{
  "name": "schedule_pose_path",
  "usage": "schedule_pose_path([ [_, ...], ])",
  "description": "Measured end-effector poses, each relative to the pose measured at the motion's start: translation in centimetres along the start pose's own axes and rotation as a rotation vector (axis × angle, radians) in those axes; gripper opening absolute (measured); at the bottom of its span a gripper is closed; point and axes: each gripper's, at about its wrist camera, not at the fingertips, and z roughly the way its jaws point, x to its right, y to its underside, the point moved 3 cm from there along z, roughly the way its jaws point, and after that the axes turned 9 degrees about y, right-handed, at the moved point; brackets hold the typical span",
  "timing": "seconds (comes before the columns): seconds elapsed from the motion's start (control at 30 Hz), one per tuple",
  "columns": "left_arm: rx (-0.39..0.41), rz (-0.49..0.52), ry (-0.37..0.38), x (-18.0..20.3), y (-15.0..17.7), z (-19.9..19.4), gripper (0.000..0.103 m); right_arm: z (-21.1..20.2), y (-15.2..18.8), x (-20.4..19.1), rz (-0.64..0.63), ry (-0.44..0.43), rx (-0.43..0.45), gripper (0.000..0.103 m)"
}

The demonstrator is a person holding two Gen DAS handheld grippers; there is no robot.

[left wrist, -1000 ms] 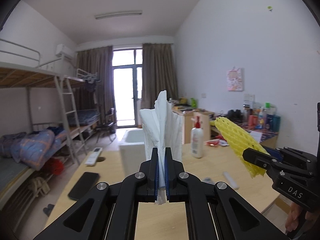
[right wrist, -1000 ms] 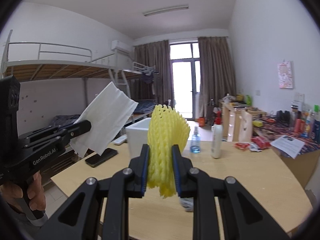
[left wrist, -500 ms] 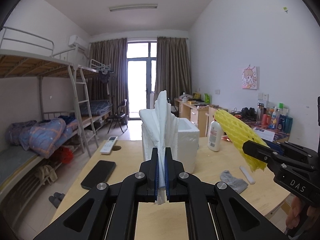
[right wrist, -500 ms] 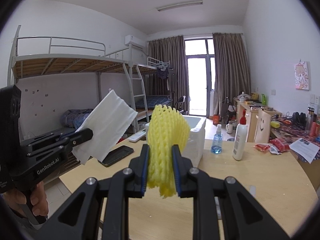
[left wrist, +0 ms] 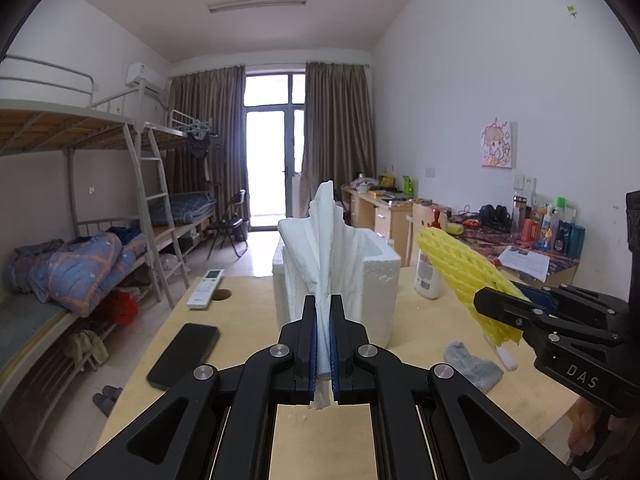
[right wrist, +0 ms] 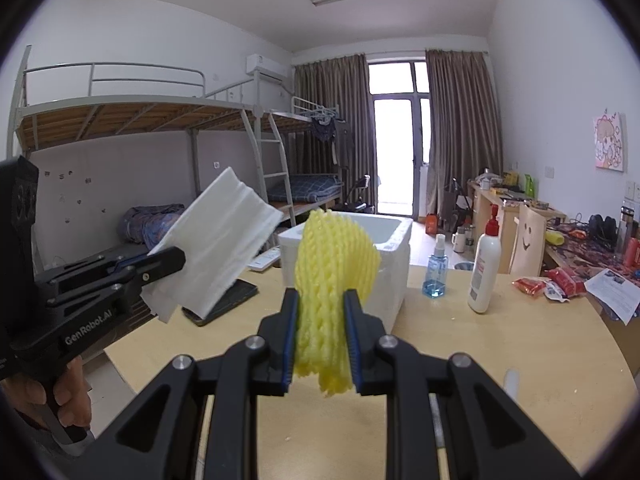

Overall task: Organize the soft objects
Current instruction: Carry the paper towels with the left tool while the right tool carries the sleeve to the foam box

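My left gripper [left wrist: 324,340] is shut on a folded white tissue [left wrist: 326,248] that stands up between its pads. The same tissue [right wrist: 220,256] shows at the left of the right wrist view, clamped in the left gripper [right wrist: 168,260]. My right gripper [right wrist: 322,336] is shut on a yellow foam net sleeve [right wrist: 332,276]. In the left wrist view that sleeve [left wrist: 460,268] sticks up from the right gripper [left wrist: 492,304]. A white foam box [left wrist: 376,284] with an open top stands on the wooden table [right wrist: 460,344] just beyond both grippers. A grey sock [left wrist: 472,364] lies on the table.
On the table lie a black phone [left wrist: 184,354], a white remote [left wrist: 206,286], a white lotion bottle [right wrist: 486,272], a small blue spray bottle [right wrist: 436,272] and a white stick [left wrist: 506,358]. Bunk beds [right wrist: 120,140] line the left. Cluttered desks [left wrist: 520,240] run along the right wall.
Both grippers have moved forward over the table toward the foam box, which now looks larger and nearer. Each still holds its object.
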Motion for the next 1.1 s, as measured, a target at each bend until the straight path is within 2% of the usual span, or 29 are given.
schedule_pose_path([
  [0.53,0.004,0.01,-0.019,-1.0,-4.1,4.0,0.005,4.7,-4.0,1.6,-0.004,0.006,-0.02,0.026],
  [1.1,-0.042,-0.003,-0.023,-3.1,-6.9,10.2,0.005,10.3,-7.0,2.2,-0.018,-0.026,-0.051,0.026],
])
